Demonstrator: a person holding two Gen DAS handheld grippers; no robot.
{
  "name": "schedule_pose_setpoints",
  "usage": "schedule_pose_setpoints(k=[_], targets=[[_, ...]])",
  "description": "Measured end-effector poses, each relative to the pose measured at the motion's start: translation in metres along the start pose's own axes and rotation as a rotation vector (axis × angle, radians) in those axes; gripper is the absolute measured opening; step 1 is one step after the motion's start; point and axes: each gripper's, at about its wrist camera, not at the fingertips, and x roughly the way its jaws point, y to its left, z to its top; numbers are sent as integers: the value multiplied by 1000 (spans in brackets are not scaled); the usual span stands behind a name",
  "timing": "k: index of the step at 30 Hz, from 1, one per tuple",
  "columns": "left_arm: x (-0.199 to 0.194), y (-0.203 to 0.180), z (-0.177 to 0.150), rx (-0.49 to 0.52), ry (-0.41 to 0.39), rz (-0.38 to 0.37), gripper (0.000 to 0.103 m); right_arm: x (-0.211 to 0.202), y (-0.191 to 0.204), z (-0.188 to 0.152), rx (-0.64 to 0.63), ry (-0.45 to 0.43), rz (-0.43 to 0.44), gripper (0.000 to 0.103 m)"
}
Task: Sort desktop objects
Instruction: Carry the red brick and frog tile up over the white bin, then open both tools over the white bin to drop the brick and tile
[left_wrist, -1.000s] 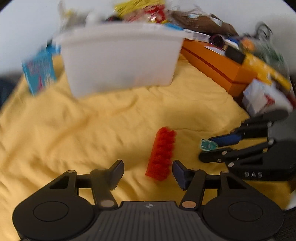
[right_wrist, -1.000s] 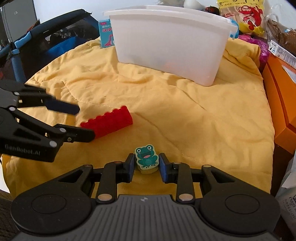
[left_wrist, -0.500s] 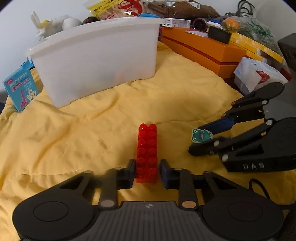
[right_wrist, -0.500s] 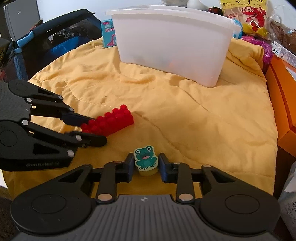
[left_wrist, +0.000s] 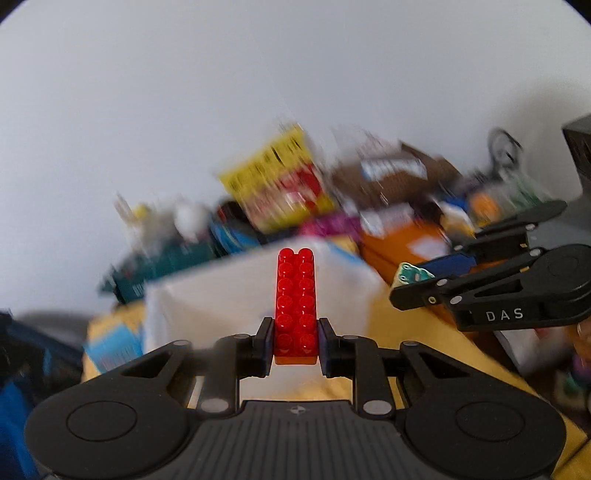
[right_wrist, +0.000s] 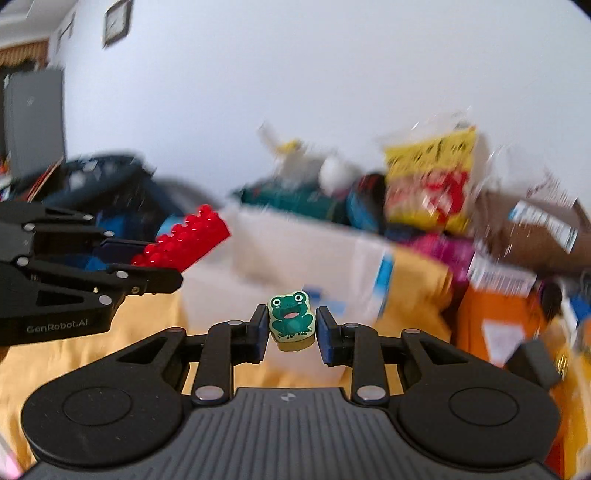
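Yellow cloth (right_wrist: 417, 273) covers the surface below, blurred under a plain pale wall. Left tool (left_wrist: 294, 345) pinches a red studded brick (left_wrist: 295, 306) by its near end, so the brick juts forward in the air, studs up, glossy, two rows wide. Right tool (right_wrist: 291, 328) grips a small green frog block (right_wrist: 290, 320) with a tan base, held aloft too. Just ahead of both stands a white plastic bin (left_wrist: 229, 295). Behind it lie a yellow snack bag (right_wrist: 430, 184) and orange boxes (right_wrist: 495, 317), all smeared.

Bright, even daylight; backgrounds streaked with motion blur, fisheye bending the edges
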Motion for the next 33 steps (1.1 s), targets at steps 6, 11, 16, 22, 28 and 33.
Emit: schedule_pose_setpoints(k=[6,11,16,22,28,33], targets=[[46,31,44,-49,-21,74,27,39,-11,42,42,-60,-8,31],[87,47,56,-68,11,62,27,78,-19,53,93,-28,1,31],[138,50,41,-70,108,73,27,114,-27,43,121,48,-9,31],[162,53,20,-136,194,45,41,126,-26,27,132,103,-31,41],[130,43,23,-69,130,133,65,103,-29,31,128,107,-51,62],[102,25,16,-45,127,173,71,86,-29,25,118,165,-68,73]])
